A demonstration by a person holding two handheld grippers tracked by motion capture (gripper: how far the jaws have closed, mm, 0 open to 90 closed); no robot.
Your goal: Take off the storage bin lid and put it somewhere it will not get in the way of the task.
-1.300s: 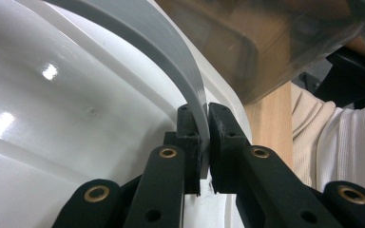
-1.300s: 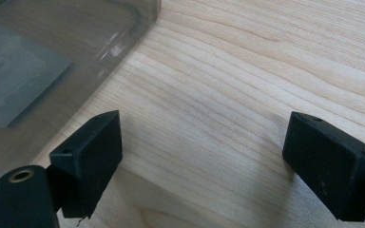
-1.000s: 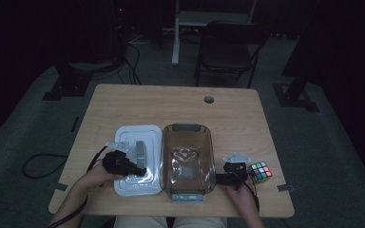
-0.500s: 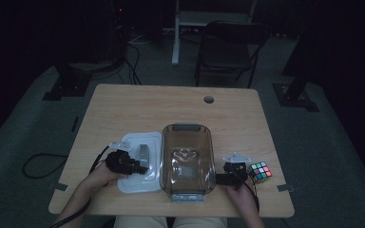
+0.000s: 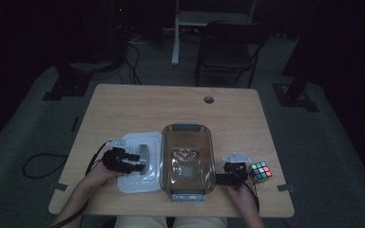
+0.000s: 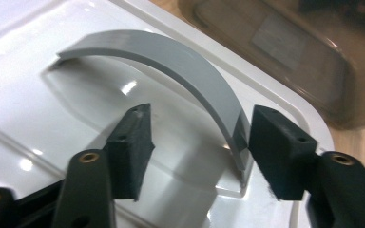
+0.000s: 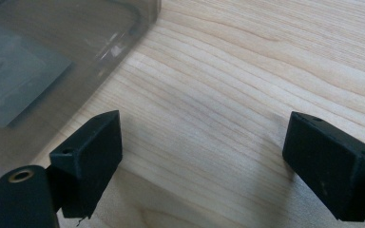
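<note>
The room is dim, its far side nearly black. A light wooden table point(image 5: 138, 109) stands on grey carpet point(image 5: 24, 137), with a round cable hole point(image 5: 209, 99) near its far edge. Beyond it a dark folding chair point(image 5: 228, 52) faces the table, beside a pale desk leg point(image 5: 176, 38). Black cables point(image 5: 38, 164) trail over the floor at left, and dark stand feet point(image 5: 64, 90) sit at both sides.
</note>
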